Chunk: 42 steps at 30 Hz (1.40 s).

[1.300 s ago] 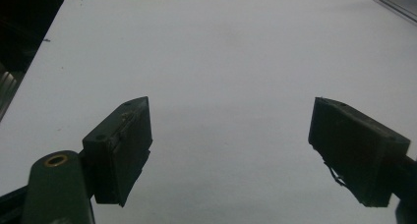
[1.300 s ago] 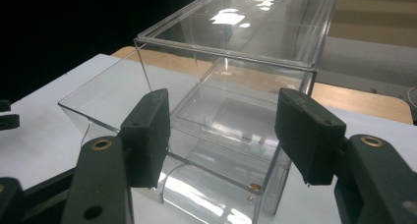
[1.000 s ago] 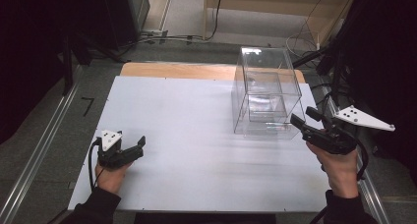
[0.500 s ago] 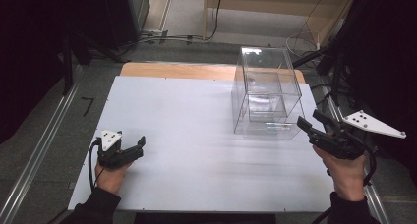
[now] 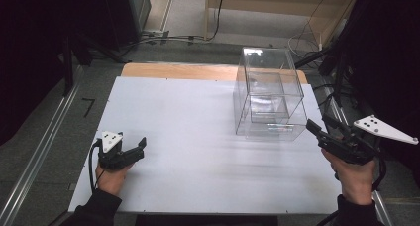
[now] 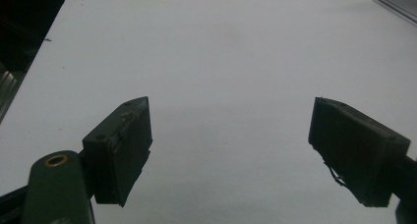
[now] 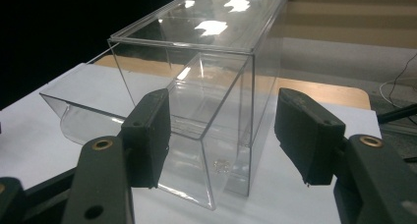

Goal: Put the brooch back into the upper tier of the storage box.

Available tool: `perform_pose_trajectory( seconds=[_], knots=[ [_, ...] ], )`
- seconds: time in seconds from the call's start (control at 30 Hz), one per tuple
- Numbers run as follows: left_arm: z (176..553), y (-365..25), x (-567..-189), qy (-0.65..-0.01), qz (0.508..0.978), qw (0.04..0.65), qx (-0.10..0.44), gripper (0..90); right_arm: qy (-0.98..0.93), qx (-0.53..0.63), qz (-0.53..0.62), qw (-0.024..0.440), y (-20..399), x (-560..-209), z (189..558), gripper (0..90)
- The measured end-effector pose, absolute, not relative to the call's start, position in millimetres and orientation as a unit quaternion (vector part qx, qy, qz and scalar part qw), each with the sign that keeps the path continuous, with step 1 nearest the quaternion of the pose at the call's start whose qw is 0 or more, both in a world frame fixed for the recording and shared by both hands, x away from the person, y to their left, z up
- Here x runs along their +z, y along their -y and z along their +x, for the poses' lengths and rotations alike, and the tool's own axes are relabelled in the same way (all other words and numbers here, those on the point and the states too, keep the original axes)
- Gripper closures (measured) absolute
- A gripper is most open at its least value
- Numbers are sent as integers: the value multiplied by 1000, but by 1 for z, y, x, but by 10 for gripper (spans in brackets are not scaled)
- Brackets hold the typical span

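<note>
A white worktop (image 5: pixel 198 151) is seen from the high view, with a strip of bare wood along its far edge. On its far right part a clear plastic box (image 5: pixel 270 94) is stood upright, and a smaller clear compartment is seen inside it. In the right gripper view the same box (image 7: pixel 196 86) is shown close ahead, with a clear tray-like part projecting from its lower front towards the left of that view.

The right hand-held gripper (image 5: pixel 317 129) is held at the right edge of the worktop, just beside the near right corner of the box and apart from it. Its jaws are spread wide, nothing being gripped between them, and a grey three-cornered plate is carried on top.

The left hand-held gripper (image 5: pixel 141 145) is held low near the near left part of the worktop, well apart from the box. Its jaws are likewise parted, with bare white surface seen between them in the left gripper view.
</note>
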<state>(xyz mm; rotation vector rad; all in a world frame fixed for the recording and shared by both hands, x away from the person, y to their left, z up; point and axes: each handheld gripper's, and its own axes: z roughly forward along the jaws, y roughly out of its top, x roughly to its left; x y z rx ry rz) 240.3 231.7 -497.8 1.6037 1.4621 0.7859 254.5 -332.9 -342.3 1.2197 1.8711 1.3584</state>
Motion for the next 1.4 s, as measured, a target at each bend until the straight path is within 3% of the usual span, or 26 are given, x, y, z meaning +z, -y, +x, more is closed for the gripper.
perform_pose_trajectory(
  seconds=[0.83,1.4],
  knots=[
    [240,-232,-498,-579,634,407,312,175,-685,490,469,266,345,-353,258,370],
    [240,-232,-498,-579,634,407,312,175,-684,470,487,273,352,-368,264,300]
  ],
)
